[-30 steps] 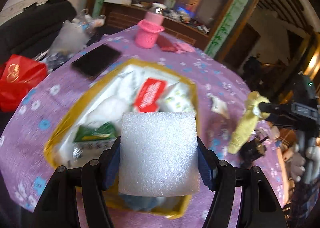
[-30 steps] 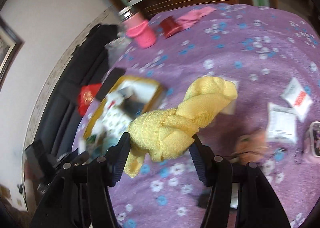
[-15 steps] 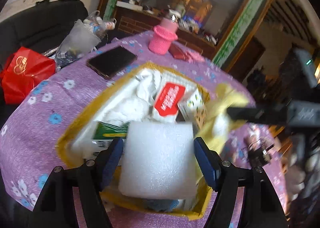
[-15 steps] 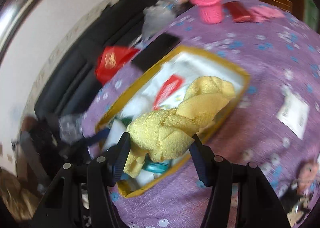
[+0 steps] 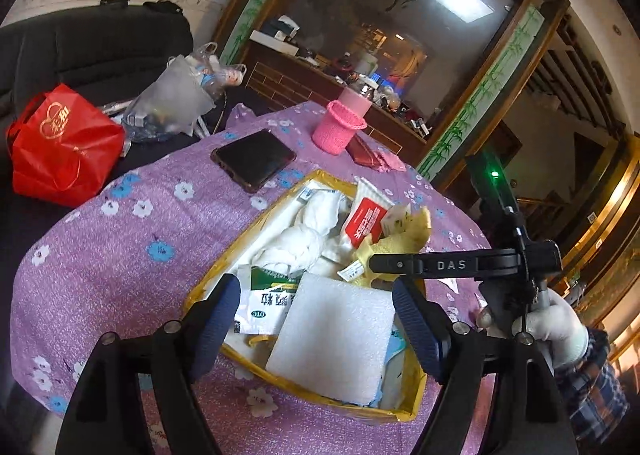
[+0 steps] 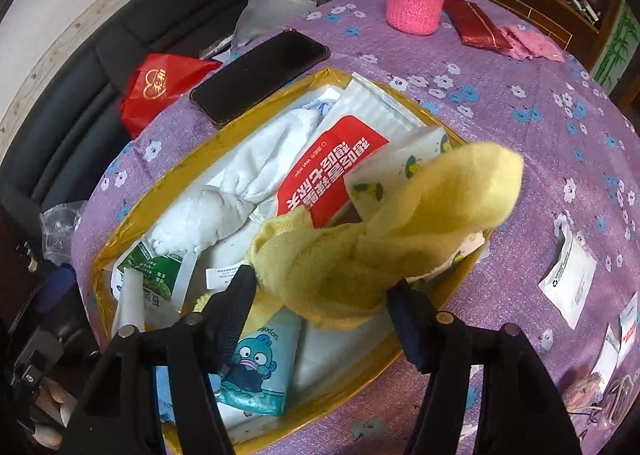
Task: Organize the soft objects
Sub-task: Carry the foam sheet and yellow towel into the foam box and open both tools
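- Both grippers have come over the yellow box (image 6: 132, 211) since a second ago: the yellow towel (image 6: 400, 231), then well out over the purple tablecloth (image 6: 520, 67), now hangs above the box's right half, and the white foam pad (image 5: 336, 335) has dropped from between the left pads to lie tilted in the box's near end.
- Left gripper (image 5: 316, 319): its jaws have just been opening and stand clear of the foam pad on both sides, so it is released.
- Right gripper (image 6: 320, 295): its jaws have just been opening too; the towel's knotted end still sits between them, the right pad looks just apart from it, and whether the left pad still presses I cannot tell.
- Step in hand, as I judge it: dropping both soft things into the box. Next the right jaws need to part fully so the towel falls inside, then both grippers lift away.
- Inside the box already: a white cloth bundle (image 6: 224, 207), a red-and-white wipes pack (image 6: 328, 171) and a blue cartoon tissue pack (image 6: 260, 367); it is crowded, so the towel may end up draped over the right rim.
- Beyond the box lie a black phone (image 6: 260, 75) just past its far-left rim, and a pink knitted cup sleeve (image 6: 416, 3) farther off.
- Right of the box, small white sachets (image 6: 568, 283) lie loose on the cloth.
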Motion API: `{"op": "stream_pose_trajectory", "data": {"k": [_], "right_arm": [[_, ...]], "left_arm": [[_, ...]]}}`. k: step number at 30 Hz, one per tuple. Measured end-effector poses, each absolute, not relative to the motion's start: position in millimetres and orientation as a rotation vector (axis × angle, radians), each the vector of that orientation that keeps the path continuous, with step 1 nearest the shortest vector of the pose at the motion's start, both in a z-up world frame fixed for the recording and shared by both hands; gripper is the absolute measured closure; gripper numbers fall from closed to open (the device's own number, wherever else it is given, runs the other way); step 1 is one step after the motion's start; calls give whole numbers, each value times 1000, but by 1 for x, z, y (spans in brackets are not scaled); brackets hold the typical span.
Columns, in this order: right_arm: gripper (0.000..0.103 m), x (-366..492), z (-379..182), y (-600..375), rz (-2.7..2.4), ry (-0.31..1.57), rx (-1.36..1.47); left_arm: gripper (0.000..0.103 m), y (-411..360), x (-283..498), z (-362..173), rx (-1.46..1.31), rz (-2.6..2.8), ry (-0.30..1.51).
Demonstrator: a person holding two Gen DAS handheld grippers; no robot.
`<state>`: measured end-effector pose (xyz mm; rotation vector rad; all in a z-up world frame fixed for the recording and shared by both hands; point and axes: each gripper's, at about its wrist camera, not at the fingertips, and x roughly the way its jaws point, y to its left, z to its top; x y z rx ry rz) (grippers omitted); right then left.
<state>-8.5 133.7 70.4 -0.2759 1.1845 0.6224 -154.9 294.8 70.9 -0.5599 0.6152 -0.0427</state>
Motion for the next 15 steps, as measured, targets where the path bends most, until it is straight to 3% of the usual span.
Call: {"op": "stream_pose_trajectory", "data": {"k": [2,4,10,15], "right_arm": [[29,-17,79,127,635,1155,-245],[27,-22,89,120,641,1114,-214],[25,-62,115,66,659,975,-73],[15,-95,109,6,632,909,176]], "left_arm": [[19,295,-155,69,-563,-41,625],[14,292,-158,70,-561,-44,625],[12,278,-162,75,-552,-48,621],[8,247,-166,87,-461,-34,625]]}}
